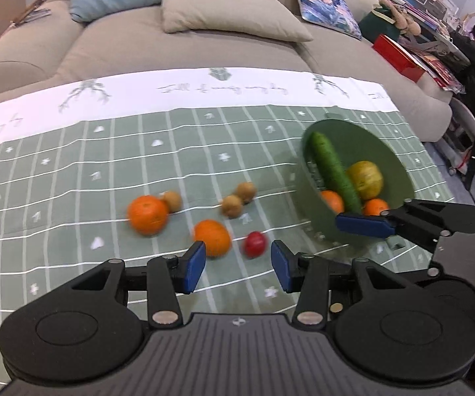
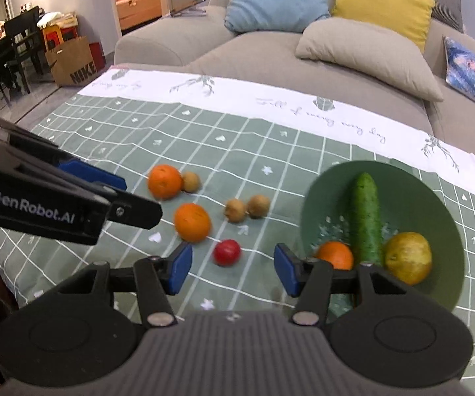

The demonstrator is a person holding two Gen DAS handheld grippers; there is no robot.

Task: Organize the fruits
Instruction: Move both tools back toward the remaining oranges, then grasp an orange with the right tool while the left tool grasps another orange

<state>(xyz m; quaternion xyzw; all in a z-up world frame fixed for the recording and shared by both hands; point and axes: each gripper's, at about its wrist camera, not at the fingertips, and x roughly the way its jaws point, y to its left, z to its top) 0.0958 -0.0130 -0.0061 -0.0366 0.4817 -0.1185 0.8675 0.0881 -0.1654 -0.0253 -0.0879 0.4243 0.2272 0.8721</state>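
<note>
A green bowl (image 2: 442, 198) on the checked cloth holds a cucumber (image 2: 365, 217), a yellow pear (image 2: 409, 256) and oranges (image 2: 335, 254). Loose on the cloth lie two oranges (image 2: 192, 221) (image 2: 164, 181), three small brown fruits (image 2: 235, 210) and a small red fruit (image 2: 226, 252). My left gripper (image 1: 238, 264) is open and empty, just short of the near orange (image 1: 212, 237) and red fruit (image 1: 255, 244). My right gripper (image 2: 233, 269) is open and empty, above the cloth between the red fruit and the bowl (image 1: 392, 165).
A grey sofa (image 1: 184, 49) with several cushions stands behind the table. The cloth's white border (image 2: 270, 105) runs along the far edge. A paper bag (image 2: 72, 62), chairs and a seated person are at the far left of the right wrist view.
</note>
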